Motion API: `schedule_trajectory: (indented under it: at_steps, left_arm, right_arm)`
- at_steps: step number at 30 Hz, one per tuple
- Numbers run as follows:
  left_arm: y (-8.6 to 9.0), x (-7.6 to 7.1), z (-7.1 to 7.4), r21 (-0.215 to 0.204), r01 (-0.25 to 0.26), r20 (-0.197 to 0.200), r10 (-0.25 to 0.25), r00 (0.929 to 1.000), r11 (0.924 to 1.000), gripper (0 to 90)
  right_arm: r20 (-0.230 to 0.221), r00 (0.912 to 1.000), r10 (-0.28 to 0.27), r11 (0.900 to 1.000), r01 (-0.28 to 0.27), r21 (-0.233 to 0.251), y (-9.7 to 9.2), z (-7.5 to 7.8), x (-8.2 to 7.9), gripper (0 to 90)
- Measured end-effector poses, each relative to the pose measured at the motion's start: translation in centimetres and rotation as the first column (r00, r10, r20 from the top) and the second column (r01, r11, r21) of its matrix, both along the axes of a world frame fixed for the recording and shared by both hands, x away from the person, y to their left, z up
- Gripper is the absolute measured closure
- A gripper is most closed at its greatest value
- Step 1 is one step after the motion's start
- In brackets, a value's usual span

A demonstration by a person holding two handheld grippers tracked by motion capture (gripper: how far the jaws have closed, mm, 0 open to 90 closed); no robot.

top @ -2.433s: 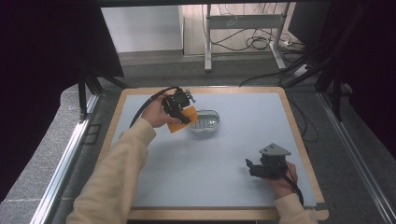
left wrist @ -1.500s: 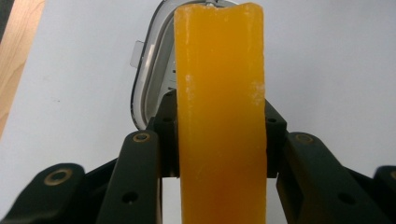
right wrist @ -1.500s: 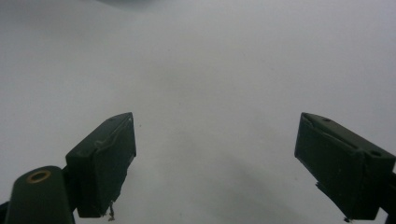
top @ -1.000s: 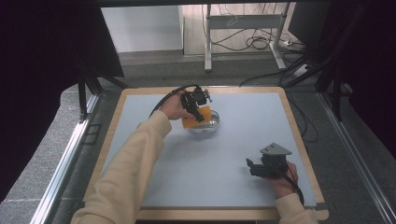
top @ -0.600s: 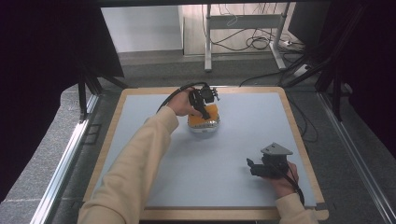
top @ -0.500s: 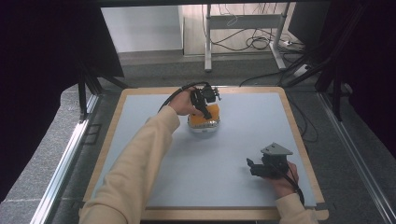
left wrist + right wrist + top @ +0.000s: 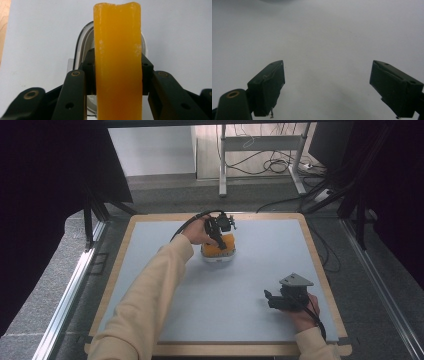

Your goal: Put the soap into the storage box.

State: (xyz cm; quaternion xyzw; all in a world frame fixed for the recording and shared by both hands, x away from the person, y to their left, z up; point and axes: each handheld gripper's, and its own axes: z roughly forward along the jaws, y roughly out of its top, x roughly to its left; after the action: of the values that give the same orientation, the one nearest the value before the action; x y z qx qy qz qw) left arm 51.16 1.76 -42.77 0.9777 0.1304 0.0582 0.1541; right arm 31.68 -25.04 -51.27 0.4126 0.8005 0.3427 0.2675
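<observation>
The left gripper point(image 7: 220, 227) clamps an orange sponge point(image 7: 117, 62), holding it upright just above a small white dish point(image 7: 218, 258) on the table point(image 7: 260, 270). Well apart, the right gripper point(image 7: 327, 87) rests with its jaws wide apart.

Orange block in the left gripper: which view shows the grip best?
Left gripper view. The orange block stands close up, clamped on both sides by the left gripper above a white dish. The high view shows the block small, partly hidden by the hand. The right gripper view shows its own open jaws over the mat.
</observation>
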Motion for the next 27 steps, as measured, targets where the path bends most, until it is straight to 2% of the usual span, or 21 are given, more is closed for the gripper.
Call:
schedule_trajectory:
  at_steps: [7,11,13,14,15,16,18,20,21,22,23,25,27]
  left_arm:
    - [-0.2,0.5,-1.1,0.017,0.0,-0.005,0.0,1.0,0.9998,61.4]
    - [-0.4,0.6,-1.5,0.023,-0.01,0.005,0.01,0.9999,0.9997,60.8]
    - [-0.3,0.4,-1.2,0.009,-0.028,0.031,0.027,0.9992,0.9996,54.3]
    - [-0.3,0.4,-1.2,0.009,-0.028,0.031,0.027,0.9992,0.9996,48.7]
    - [-0.3,0.3,-0.7,0.026,-0.048,0.073,0.046,0.9963,0.9985,42.4]
    - [-0.2,0.1,-0.5,0.032,-0.063,0.099,0.06,0.9933,0.9975,36.7]
    - [0.0,-0.1,-0.1,0.017,-0.103,0.136,0.1,0.9857,0.9945,27.2]
    - [0.1,-0.1,0.1,0.002,-0.115,0.136,0.114,0.9842,0.9934,25.5]
    - [0.6,-0.3,0.4,-0.05,-0.149,0.138,0.155,0.9782,0.9876,23.9]
    - [0.6,-0.3,0.4,-0.05,-0.149,0.138,0.155,0.9782,0.9876,23.0]
    - [0.9,-0.4,0.6,-0.071,-0.166,0.146,0.175,0.9737,0.9836,23.0]
    - [1.6,-0.7,0.9,-0.102,-0.182,0.14,0.195,0.9708,0.978,22.1]
    - [2.2,-1.0,1.0,-0.108,-0.19,0.142,0.204,0.9685,0.9758,21.4]
  right_arm:
    - [0.0,1.0,-0.003,1.0,0.003,-0.002,0.0,0.0,0.0,13.3]
    - [-0.008,1.0,0.0,1.0,0.0,-0.001,0.0,0.0,0.0,13.2]
    - [-0.007,1.0,0.005,1.0,-0.005,-0.004,0.0,0.0,0.0,13.2]
    - [-0.006,1.0,0.005,1.0,-0.005,-0.004,0.1,0.0,-0.1,13.2]
    - [-0.009,0.9999,0.006,1.0,-0.006,-0.004,0.1,0.0,-0.1,13.1]
    - [-0.01,0.9999,0.006,1.0,-0.006,-0.006,0.1,0.0,-0.1,13.2]
    - [-0.011,0.9999,0.006,1.0,-0.006,-0.008,0.2,-0.1,-0.1,13.2]
    - [-0.01,0.9999,0.005,0.9999,-0.005,-0.009,0.1,-0.1,-0.1,13.2]
    - [-0.012,0.9999,0.003,1.0,-0.003,-0.008,0.1,-0.1,-0.1,13.2]
    - [-0.012,0.9999,0.003,1.0,-0.003,-0.008,0.1,-0.1,-0.1,13.2]
    - [-0.012,0.9999,0.003,1.0,-0.003,-0.007,0.1,-0.1,-0.1,13.2]
    - [-0.013,0.9999,0.002,1.0,-0.002,-0.01,0.1,-0.2,0.0,13.2]
    - [-0.012,0.9999,0.0,0.9999,0.0,-0.01,0.1,-0.2,0.0,13.2]
